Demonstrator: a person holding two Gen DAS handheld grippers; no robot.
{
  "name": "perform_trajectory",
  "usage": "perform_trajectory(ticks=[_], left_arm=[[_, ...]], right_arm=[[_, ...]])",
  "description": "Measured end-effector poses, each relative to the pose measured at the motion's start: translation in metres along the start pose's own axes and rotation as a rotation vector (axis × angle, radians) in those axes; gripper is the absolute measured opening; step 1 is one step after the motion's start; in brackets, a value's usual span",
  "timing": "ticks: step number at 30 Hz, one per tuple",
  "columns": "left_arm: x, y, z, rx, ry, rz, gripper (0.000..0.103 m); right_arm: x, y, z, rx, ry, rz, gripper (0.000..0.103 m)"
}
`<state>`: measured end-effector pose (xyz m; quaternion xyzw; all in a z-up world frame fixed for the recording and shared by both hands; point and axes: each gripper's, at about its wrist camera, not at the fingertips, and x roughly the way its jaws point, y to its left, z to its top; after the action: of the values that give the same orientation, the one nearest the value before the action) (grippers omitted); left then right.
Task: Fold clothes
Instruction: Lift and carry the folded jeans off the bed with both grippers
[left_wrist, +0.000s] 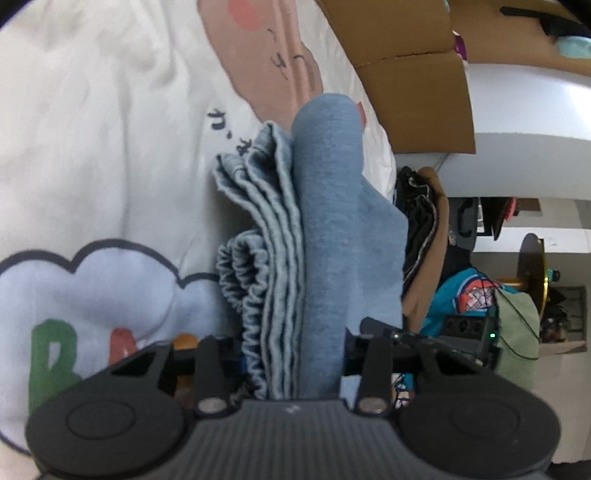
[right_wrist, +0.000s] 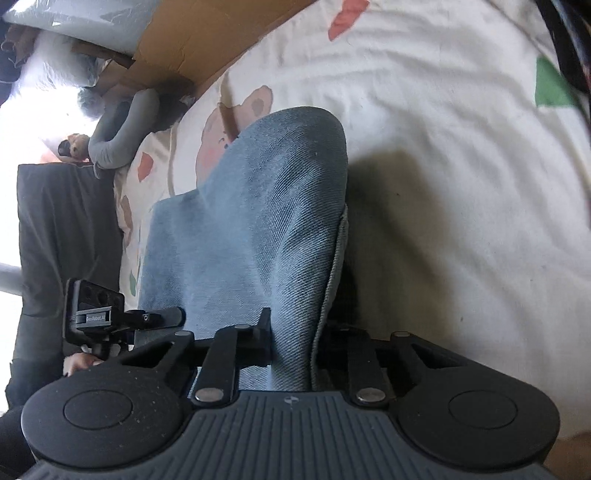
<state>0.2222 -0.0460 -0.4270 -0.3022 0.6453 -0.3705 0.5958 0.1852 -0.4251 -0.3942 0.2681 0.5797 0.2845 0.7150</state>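
Observation:
A blue denim garment (left_wrist: 325, 206) lies folded in several layers on a white printed bedsheet (left_wrist: 92, 129), its elastic waistband bunched on the left of the stack. My left gripper (left_wrist: 295, 350) is shut on the near end of that stack, and the cloth fills the gap and hides the fingertips. In the right wrist view the same garment (right_wrist: 266, 206) rises as a rounded fold over the sheet (right_wrist: 443, 147). There my right gripper (right_wrist: 295, 343) is shut on a thin edge of the denim, its jaws close together.
A cardboard box (left_wrist: 406, 74) stands at the bed's far edge, also seen as the box (right_wrist: 207, 40). Dark and brown clothes (left_wrist: 424, 229) are piled beside the bed. A person's dark trousers (right_wrist: 66, 229) and a black device (right_wrist: 96, 314) are at the left.

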Motion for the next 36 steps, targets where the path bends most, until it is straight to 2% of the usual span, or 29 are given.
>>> perform_trajectory(ticks=[8, 14, 20, 26, 36], left_arm=[[-0.028, -0.043, -0.003, 0.052, -0.024, 0.063, 0.040], [-0.060, -0.104, 0.000, 0.108, -0.030, 0.087, 0.040], [-0.092, -0.174, 0.009, 0.143, -0.084, 0.089, 0.040], [-0.116, -0.259, 0.017, 0.209, -0.113, 0.122, 0.040], [-0.148, -0.362, -0.001, 0.268, -0.178, 0.117, 0.040]], right_arm=[[-0.024, 0.034, 0.007, -0.041, -0.010, 0.008, 0.018], [-0.067, 0.074, 0.021, -0.067, -0.020, 0.034, 0.018], [-0.121, 0.124, 0.048, -0.079, -0.078, 0.052, 0.018], [-0.184, 0.166, 0.068, -0.095, -0.139, 0.069, 0.018], [-0.284, 0.222, 0.081, -0.149, -0.207, 0.086, 0.019]])
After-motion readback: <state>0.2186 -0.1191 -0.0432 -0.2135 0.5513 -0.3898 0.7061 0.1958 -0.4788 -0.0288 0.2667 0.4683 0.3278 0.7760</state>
